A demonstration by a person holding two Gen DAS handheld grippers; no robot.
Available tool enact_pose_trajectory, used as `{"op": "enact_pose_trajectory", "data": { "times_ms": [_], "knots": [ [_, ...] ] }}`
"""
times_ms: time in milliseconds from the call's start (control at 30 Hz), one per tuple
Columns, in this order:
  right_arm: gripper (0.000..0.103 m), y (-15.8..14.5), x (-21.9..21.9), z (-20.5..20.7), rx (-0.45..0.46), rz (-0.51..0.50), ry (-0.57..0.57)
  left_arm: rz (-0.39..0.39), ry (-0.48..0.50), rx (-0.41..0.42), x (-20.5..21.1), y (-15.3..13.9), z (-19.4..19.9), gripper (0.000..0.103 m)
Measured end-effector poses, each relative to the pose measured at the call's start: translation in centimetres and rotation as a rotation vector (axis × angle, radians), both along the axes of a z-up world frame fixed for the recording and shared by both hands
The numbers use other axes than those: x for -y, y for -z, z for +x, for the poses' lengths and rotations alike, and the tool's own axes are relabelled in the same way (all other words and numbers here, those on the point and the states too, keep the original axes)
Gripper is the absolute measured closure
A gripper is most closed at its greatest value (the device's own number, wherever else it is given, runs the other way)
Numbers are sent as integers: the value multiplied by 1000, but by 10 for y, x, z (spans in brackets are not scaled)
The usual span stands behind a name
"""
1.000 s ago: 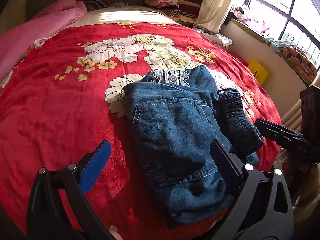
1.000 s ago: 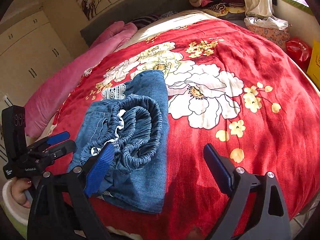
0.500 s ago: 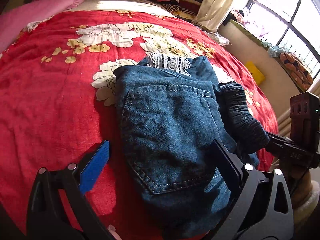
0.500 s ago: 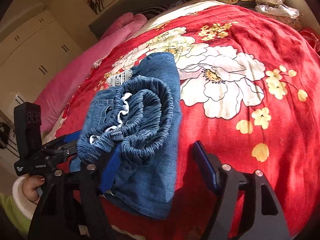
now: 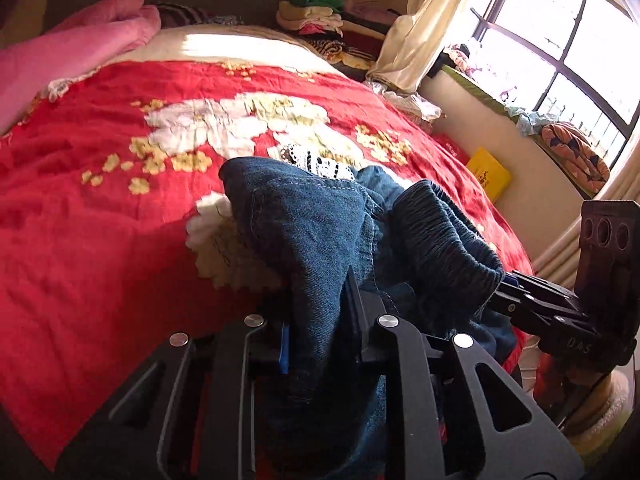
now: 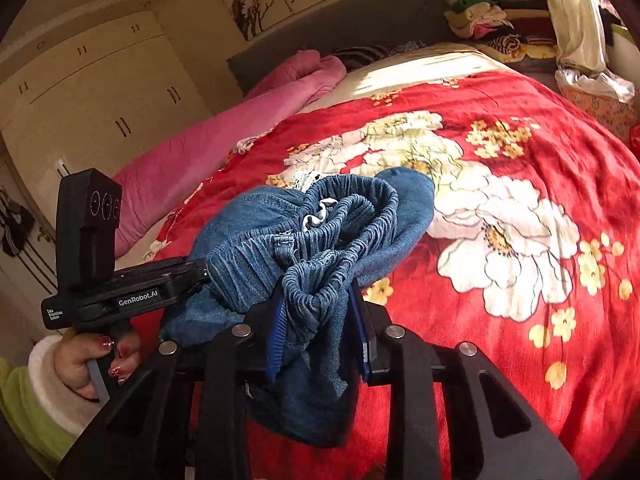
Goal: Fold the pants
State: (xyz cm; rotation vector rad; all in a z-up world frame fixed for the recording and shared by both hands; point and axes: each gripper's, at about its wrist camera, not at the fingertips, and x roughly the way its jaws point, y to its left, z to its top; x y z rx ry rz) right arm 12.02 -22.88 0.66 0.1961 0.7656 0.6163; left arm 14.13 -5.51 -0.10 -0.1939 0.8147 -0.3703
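Note:
The folded blue denim pants [image 5: 316,236] lie near the front edge of the red flowered bedspread [image 5: 100,208]. Their near end is lifted off the bed. My left gripper [image 5: 320,320] is shut on the pocket side of the pants. My right gripper [image 6: 320,324] is shut on the elastic waistband [image 6: 320,240] of the pants [image 6: 248,248]. The right gripper also shows in the left wrist view [image 5: 560,312], and the left gripper shows in the right wrist view [image 6: 132,288]. A white lace trim [image 5: 320,162] peeks out at the far end of the pants.
A pink quilt [image 5: 60,56] lies along the left of the bed. Stacked clothes [image 5: 320,20] sit beyond the head of the bed. A window ledge [image 5: 520,120] and a yellow box [image 5: 488,174] are on the right. White wardrobes [image 6: 80,92] stand at the left.
Both grippers have closed on the near end of the pants and lifted it off the bed. Before, both were open over the pants.

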Motion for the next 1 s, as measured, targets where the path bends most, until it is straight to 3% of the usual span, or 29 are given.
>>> {"op": "enact_pose_trajectory", "data": {
  "times_ms": [233,300,467,533,733,833,1000],
  "knots": [
    [76,-10,-30,42,70,3,-30,45,-83,94,-34,-30,28,90],
    [76,0,-36,56,47,6,-26,67,-101,86,-40,-24,38,90],
    [76,37,-43,69,-63,-14,-10,81,-139,-23,-53,19,50,87],
    [76,47,-39,67,-84,-13,4,95,-151,-32,-56,31,46,76],
    [70,70,-25,73,-162,42,39,100,-181,-45,-63,49,42,57],
    [69,70,-26,73,-163,43,45,91,-190,-47,-67,51,42,50],
    [54,53,-26,67,-130,5,68,91,-211,-45,-72,47,38,42]
  ]
}}
